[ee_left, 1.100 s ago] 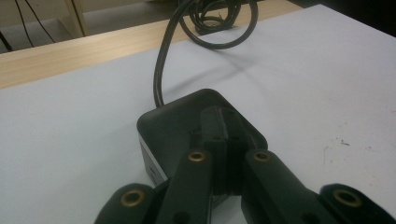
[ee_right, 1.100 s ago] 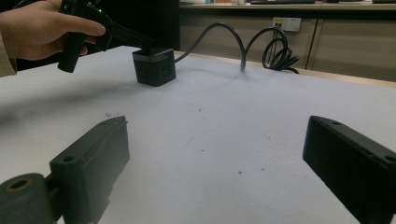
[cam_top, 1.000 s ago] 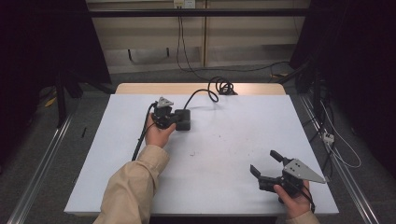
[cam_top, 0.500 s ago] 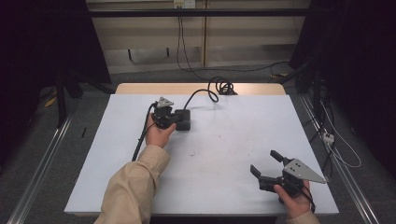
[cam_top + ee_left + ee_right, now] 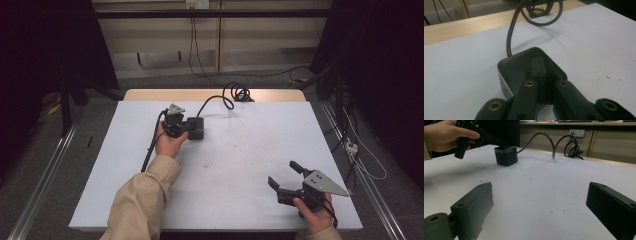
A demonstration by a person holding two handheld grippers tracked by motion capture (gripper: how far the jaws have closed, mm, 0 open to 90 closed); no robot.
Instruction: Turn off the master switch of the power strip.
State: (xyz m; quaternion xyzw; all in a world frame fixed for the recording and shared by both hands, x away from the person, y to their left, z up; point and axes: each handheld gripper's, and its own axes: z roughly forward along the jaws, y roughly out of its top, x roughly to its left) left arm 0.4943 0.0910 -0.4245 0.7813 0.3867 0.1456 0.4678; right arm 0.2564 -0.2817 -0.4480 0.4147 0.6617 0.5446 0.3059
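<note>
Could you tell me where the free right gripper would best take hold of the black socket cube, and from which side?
Probably across the two upright side walls of the socket cube, coming from above: it sits flat, and those faces look flat and parallel. Avoid the far side, where its cable exits, and the top spot where the left gripper presses. The right gripper is open.

Left hand-held gripper is stretched forward with jaws together; right hand-held gripper sits near, jaws spread.

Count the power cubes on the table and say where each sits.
1: a dark power cube sits left of centre on the white table, under the left gripper's closed jaws.
</note>
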